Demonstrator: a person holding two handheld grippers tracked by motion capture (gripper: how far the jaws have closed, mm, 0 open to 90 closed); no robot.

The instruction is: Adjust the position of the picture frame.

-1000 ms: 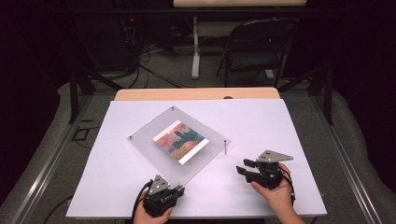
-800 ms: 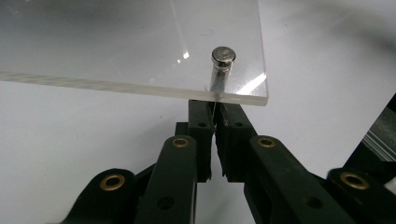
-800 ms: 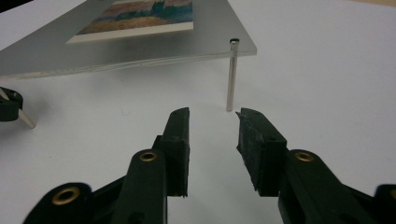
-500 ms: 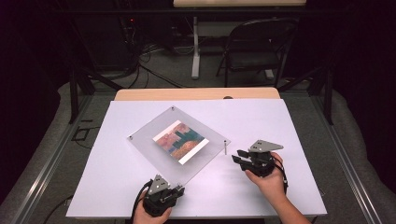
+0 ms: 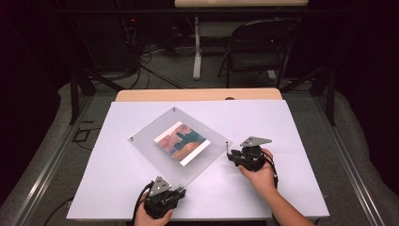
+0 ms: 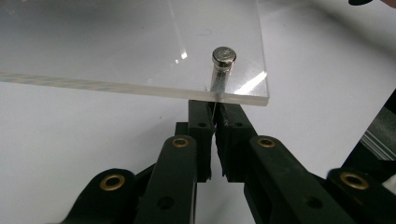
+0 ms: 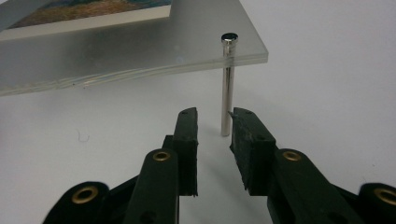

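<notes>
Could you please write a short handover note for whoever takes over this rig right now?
Left gripper: jaws shut at the near corner of the frame, under its corner pin; whether they clamp the pin's leg is hard to tell.
Right gripper: jaws open and just been closing, nothing between them; the right corner pin stands just beyond the tips.
Things: the clear frame with its picture stands raised on metal pins on the white table.
Done: left side set, right gripper brought up to its pin.
Left: probably ease the right jaws around that pin and close; the step after that is not evident.
</notes>
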